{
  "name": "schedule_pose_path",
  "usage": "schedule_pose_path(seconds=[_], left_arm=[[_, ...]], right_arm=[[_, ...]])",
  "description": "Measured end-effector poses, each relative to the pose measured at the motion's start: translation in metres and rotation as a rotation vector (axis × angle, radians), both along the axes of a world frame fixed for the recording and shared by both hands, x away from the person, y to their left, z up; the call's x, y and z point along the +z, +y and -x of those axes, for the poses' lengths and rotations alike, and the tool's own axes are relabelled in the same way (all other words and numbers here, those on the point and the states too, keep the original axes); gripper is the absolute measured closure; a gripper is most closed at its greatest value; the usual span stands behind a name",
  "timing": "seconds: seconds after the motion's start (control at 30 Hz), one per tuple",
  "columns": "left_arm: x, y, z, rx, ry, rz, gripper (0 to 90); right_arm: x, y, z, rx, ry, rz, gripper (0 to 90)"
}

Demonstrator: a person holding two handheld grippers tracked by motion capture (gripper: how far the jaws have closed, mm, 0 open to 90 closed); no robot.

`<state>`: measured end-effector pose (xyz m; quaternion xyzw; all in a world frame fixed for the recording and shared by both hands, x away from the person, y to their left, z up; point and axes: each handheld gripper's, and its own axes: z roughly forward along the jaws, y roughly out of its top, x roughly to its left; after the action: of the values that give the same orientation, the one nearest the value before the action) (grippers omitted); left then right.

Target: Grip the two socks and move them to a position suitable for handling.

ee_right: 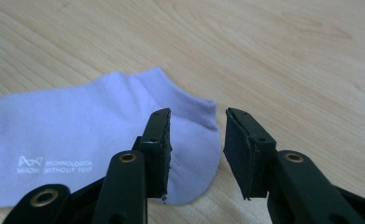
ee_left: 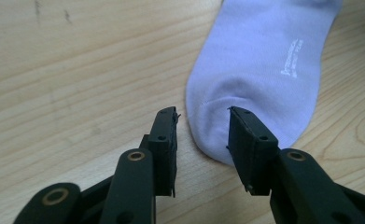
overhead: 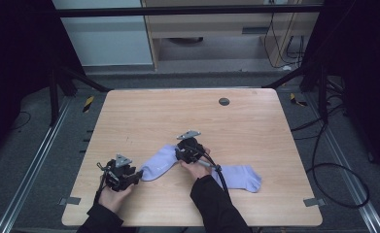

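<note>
High view: two lilac socks on the wooden table (overhead: 255, 121); left gripper (overhead: 140, 173) at the toe of the left sock (overhead: 159, 163), right gripper (overhead: 181, 156) at its other end; second sock (overhead: 243, 177) lies to the right. Left gripper view: jaws spread, toe between them, unpinched. Right gripper view: jaws spread above the sock's heel end, nothing pinched

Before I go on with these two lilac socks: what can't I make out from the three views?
- High view: the middle of the right sock is hidden by the right hand and sleeve.
- High view: the overlap between it and the left sock is covered by the right gripper.
- Left gripper view: the print on the left sock is too small to read.
</note>
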<state>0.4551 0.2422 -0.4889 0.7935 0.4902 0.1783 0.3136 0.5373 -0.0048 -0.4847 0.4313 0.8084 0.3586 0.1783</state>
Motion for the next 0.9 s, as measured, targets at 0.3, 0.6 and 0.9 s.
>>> schedule_pose_path(seconds=[0.3,0.6,0.9], left_arm=[[-0.002,-0.007,-0.002,0.012,0.014,-0.008,75.1],[0.002,-0.005,-0.005,0.041,0.027,0.013,87.1],[0.014,0.014,-0.015,0.086,-0.035,-0.012,87.1]], right_arm=[[-0.011,-0.001,-0.001,-0.005,0.040,0.017,72.2],[-0.008,-0.001,0.002,0.014,0.082,0.000,88.0],[0.007,0.003,0.028,0.069,0.032,-0.049,87.9]])
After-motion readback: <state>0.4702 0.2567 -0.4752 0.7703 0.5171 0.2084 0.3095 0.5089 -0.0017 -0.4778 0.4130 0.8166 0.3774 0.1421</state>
